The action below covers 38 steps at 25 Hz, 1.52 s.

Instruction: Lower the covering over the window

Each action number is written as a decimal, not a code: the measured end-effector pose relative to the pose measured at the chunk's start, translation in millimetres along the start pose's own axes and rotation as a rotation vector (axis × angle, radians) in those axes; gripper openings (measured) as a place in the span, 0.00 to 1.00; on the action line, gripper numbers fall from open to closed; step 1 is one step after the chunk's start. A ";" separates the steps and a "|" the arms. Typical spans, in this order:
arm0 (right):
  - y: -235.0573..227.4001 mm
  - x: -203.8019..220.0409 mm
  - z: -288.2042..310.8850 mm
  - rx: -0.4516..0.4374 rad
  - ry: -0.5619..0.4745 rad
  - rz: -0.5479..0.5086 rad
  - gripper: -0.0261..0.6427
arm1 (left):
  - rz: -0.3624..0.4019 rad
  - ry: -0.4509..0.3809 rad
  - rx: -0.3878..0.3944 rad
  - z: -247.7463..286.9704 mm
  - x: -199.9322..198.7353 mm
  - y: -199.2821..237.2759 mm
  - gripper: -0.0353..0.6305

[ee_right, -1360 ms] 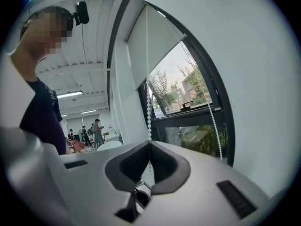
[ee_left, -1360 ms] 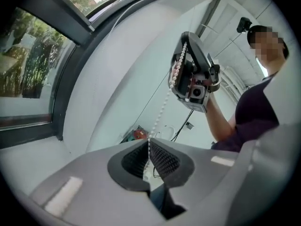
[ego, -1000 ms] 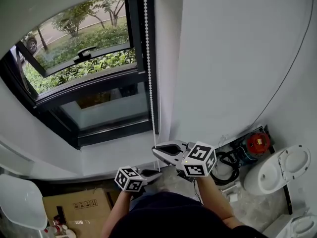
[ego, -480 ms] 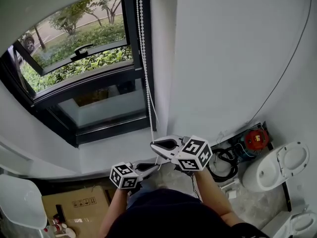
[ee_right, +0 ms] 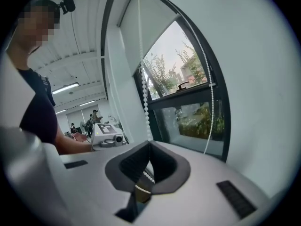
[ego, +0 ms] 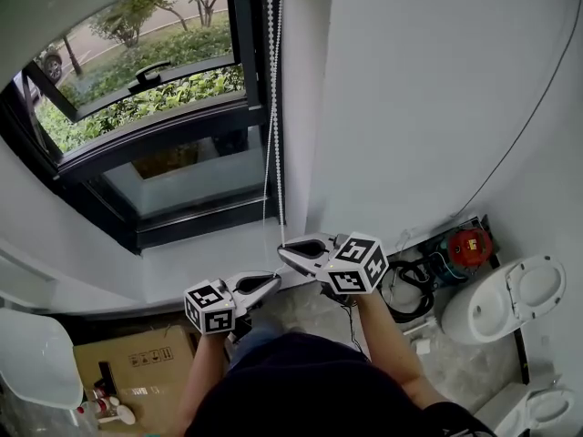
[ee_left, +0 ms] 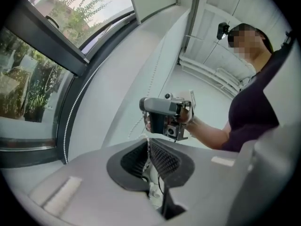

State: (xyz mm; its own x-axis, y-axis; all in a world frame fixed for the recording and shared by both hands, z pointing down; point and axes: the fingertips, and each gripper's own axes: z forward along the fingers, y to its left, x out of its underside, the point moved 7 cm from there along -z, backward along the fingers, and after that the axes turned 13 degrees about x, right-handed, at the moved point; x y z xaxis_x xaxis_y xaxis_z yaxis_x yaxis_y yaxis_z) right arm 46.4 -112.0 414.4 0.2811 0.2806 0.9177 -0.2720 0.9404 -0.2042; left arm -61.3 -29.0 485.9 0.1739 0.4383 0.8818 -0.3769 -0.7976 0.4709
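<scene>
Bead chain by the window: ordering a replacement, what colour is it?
White; the bead chain shows best in the head view.

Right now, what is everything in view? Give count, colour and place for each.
window: one, black frame, upper left, greenery outside
roller blind: one, white, covering only the window's top
bead chain: one, white, hanging beside the window's right edge
toilet: one, white, floor at lower right
red-topped device: one, floor beside the toilet
cardboard box: one, brown, floor at lower left
left gripper: one, grey, shut on the bead chain, lower
right gripper: one, grey, shut on the bead chain, just above
</scene>
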 end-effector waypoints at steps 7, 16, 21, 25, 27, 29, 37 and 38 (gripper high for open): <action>3.0 1.2 6.1 0.014 0.054 -0.044 0.06 | 0.019 -0.058 -0.007 -8.4 -12.4 -3.6 0.08; 6.5 68.4 24.7 -0.008 0.206 0.029 0.06 | 0.024 -0.067 -0.004 -14.6 -12.3 -9.1 0.08; 2.1 65.1 30.0 -0.002 0.216 -0.001 0.06 | 0.028 -0.087 -0.024 -18.6 -20.1 -12.5 0.08; 4.1 88.1 35.2 0.021 0.341 -0.076 0.06 | 0.054 -0.062 -0.095 -25.9 -26.0 -10.6 0.08; 6.2 105.6 38.1 0.005 0.368 -0.054 0.06 | 0.071 0.004 -0.109 -25.6 -27.4 -11.8 0.10; 7.9 112.1 38.1 -0.014 0.346 0.002 0.06 | 0.113 0.086 -0.118 -23.0 -29.8 -15.5 0.10; 12.1 111.6 35.9 -0.017 0.342 -0.001 0.06 | 0.249 -0.012 -0.104 -33.3 -85.7 -39.2 0.28; 12.7 112.0 35.2 -0.017 0.339 0.002 0.06 | 0.269 -0.043 -0.087 -33.5 -96.4 -43.2 0.28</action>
State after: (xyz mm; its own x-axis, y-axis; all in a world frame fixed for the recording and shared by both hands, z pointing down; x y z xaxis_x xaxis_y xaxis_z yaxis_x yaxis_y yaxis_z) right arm 42.1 -75.4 526.6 0.5711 0.3277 0.7527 -0.2581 0.9420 -0.2143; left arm -92.2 -22.9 379.7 0.0950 0.1959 0.9760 -0.4910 -0.8437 0.2172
